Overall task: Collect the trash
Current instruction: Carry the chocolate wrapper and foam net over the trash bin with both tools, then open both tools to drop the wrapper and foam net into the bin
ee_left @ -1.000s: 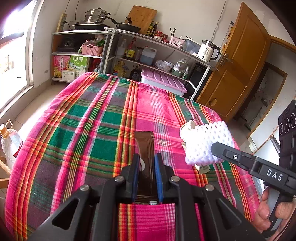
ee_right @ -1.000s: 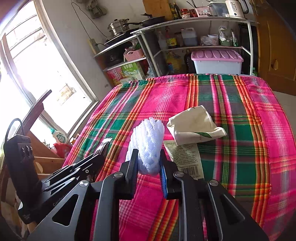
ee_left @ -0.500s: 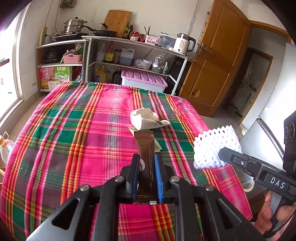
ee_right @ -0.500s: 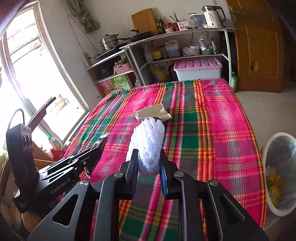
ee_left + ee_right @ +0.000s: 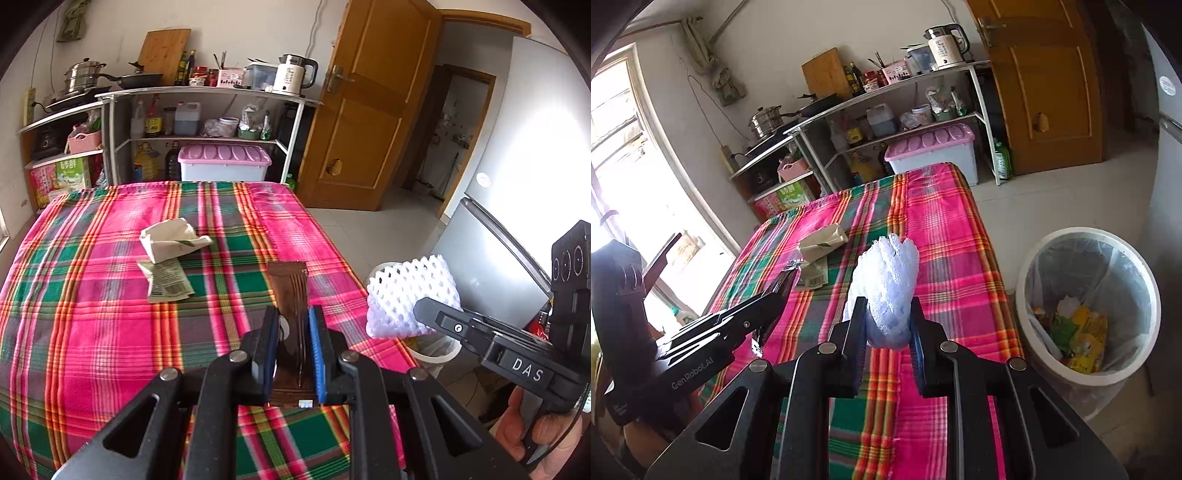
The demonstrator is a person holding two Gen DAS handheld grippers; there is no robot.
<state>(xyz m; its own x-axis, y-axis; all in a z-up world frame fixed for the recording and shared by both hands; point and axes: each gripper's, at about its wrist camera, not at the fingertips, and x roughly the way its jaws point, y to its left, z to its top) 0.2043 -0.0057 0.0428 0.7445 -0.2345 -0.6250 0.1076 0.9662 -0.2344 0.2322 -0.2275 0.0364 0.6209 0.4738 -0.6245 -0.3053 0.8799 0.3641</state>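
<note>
My left gripper [image 5: 293, 325] is shut on a flat brown wrapper [image 5: 289, 286] that sticks up between its blue pads, above the plaid tablecloth [image 5: 92, 325]. My right gripper [image 5: 888, 317] is shut on a white foam fruit net [image 5: 886, 284]; the same net [image 5: 410, 295] shows at the right of the left wrist view, over the bin's rim. On the cloth lie a crumpled beige paper bag [image 5: 171, 240] and a flat green printed wrapper [image 5: 166, 278]. A white trash bin [image 5: 1087, 306] with a clear liner and some trash stands on the floor right of the table.
Metal shelves [image 5: 207, 122] with pots, bottles and a kettle [image 5: 295, 74] line the far wall. A lilac-lidded storage box [image 5: 223, 166] sits beneath them. A wooden door [image 5: 369, 110] and a grey fridge [image 5: 517, 184] stand at the right. A hand [image 5: 535, 435] holds the right gripper's handle.
Both grippers have swung right across the table with their loads still gripped. The trash bin has come into the right wrist view, and the door and fridge fill more of the left view.
</note>
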